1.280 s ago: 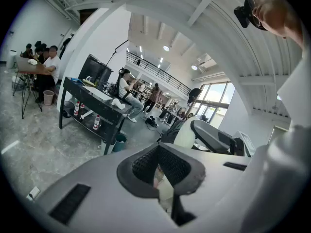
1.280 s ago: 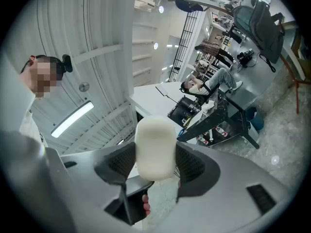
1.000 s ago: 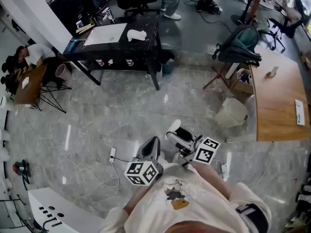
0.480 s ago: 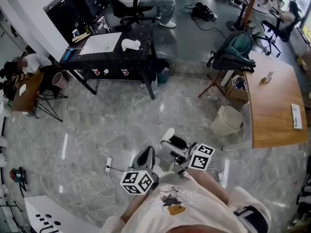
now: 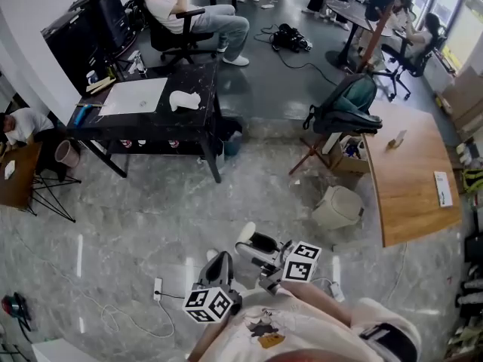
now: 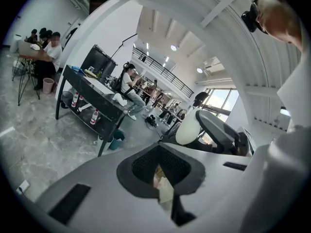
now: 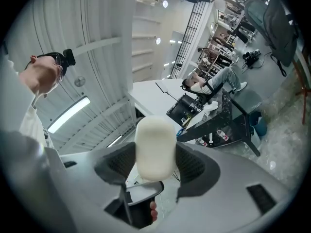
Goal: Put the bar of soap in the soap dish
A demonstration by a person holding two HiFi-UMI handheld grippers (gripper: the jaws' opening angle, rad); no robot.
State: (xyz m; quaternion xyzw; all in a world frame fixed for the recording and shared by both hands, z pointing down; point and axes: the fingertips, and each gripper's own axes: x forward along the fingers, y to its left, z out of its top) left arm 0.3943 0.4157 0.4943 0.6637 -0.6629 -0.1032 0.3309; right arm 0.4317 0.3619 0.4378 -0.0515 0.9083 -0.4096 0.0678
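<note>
One person point(image 5: 302, 330) stood nearest, in a cream shirt whose small printed picture carried lettering too small to read. The person held two grippers over the grey marble floor point(image 5: 151, 202), and each gripper bore one cube of black-and-white square markers. The left gripper point(image 5: 220, 265) had its jaws clenched together, with nothing I could make out between them. Just to its right, the right gripper point(image 5: 253, 241) was grasping the one bar of soap point(image 5: 246, 233). In the right gripper view that rounded cream-white bar stood out past the two dark pads pressing its sides. It was well apart from any table.

One white power strip point(image 5: 158, 287) lay on the floor to the near left. Further off on the right, one white bin point(image 5: 337, 206) stood beside one wooden table point(image 5: 407, 157). That table bore a slip of paper point(image 5: 443, 188) with print too small to read. Beyond the bin, one dark green backpack point(image 5: 346, 104) rested on a folding stand point(image 5: 308, 155).

On the far left stood one black table point(image 5: 205, 111) carrying one white sheet point(image 5: 134, 96) and one white lumpy object point(image 5: 183, 100) whose kind I could not tell. The left gripper view showed three bottles point(image 6: 95, 116) on its lower shelf. Farthest off, one seated person point(image 5: 196, 17) sat on an office chair behind that table.
</note>
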